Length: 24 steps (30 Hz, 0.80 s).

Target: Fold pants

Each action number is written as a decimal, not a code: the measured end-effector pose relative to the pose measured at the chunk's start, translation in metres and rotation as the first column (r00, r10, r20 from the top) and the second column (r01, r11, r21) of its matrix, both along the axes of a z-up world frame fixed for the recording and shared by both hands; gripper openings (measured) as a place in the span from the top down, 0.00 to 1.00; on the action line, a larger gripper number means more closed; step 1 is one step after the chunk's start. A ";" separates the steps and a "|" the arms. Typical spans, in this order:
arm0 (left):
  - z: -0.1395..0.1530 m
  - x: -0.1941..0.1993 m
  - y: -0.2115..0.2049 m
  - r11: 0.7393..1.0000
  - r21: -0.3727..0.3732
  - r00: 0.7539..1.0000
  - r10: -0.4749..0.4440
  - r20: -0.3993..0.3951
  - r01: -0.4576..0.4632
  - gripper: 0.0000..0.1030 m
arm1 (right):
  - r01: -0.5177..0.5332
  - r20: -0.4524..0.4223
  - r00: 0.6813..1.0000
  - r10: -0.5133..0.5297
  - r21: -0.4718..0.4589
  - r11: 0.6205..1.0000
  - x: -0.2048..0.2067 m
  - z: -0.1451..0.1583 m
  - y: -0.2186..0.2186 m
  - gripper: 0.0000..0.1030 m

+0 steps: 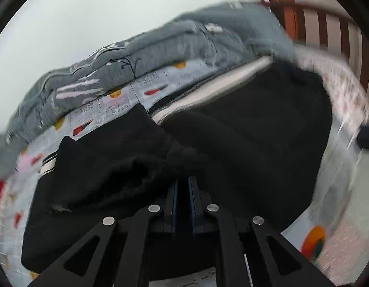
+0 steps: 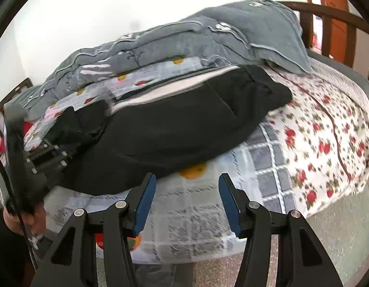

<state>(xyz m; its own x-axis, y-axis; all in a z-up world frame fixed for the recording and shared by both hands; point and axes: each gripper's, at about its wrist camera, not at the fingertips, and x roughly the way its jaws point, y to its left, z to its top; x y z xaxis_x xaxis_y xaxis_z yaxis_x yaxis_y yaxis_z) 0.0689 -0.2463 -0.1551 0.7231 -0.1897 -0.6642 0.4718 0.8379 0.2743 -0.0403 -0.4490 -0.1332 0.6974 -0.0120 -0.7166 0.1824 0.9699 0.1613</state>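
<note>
Left wrist view
- Left tongs [image 1: 184, 186]: pressed together, blue pads nearly meeting, and a bunched fold of the black pants [image 1: 232, 138] sits right at their tips. It reads as a pinch on the cloth, though the tips are buried in it.
- Where the pants lie: spread on the bed [image 1: 323, 217], straight ahead of and under these tongs, filling the middle of the picture.
- Long axis: runs from lower left to upper right, with a pale inner band [image 1: 208, 91] along the far edge.
- Hard to see: the whole picture is smeared, worst at the right edge. The gathered cloth hides the pinch point itself.

Right wrist view
- Right tongs [image 2: 186, 191]: spread, nothing between the pads, hovering over the bed's near edge.
- Pants from here [image 2: 174, 129]: just ahead and up-left of the fingertips, near edge close to the left finger but apart from it.
- Left tongs seen from here [image 2: 48, 155]: at the far left end of the pants, buried in cloth. A hand [image 2: 36, 217] grips the handle below.
- Nearer hand: the left one is already on the cloth. My read is the right tongs would need to reach forward and slightly left to take the near edge.
- Behind: a grey quilt [image 2: 208, 43] heaped past the pants, touching or overlapping the far edge. I cannot tell which.
- Cut off: the left end of the pants is lost behind the left tongs.
</note>
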 end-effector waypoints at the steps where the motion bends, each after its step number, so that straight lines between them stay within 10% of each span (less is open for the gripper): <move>1: -0.004 -0.003 -0.002 1.000 0.019 1.000 0.000 0.010 0.000 0.91 | 0.005 -0.002 1.000 -0.005 0.001 1.000 -0.002 -0.001 -0.001 0.48; 4: 0.000 -0.014 0.012 0.998 -0.040 0.998 -0.053 -0.029 0.052 0.74 | 0.007 0.002 1.000 -0.007 -0.004 1.000 -0.001 0.000 -0.001 0.48; 7: 0.011 -0.028 0.038 0.995 -0.083 0.999 -0.050 -0.014 0.049 0.24 | -0.008 0.016 1.000 0.008 -0.007 1.000 0.011 0.007 0.007 0.48; 14: 0.024 -0.033 0.147 0.966 -0.207 0.988 0.155 -0.008 -0.153 0.23 | -0.159 0.054 0.985 0.162 -0.058 0.986 0.062 0.024 0.071 0.46; 24: 0.019 -0.022 0.311 0.813 -0.303 0.864 0.495 -0.089 -0.497 0.24 | -0.470 0.008 0.879 0.476 -0.153 0.870 0.142 0.018 0.208 0.42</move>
<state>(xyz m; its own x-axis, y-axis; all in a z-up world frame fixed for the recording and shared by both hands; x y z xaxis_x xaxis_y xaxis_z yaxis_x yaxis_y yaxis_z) 0.0467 0.0651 -0.1364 0.7708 0.0005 -0.6371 -0.0302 0.9989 -0.0357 0.1021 -0.2408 -0.1156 0.6760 0.2283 -0.7007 -0.3079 0.9513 0.0129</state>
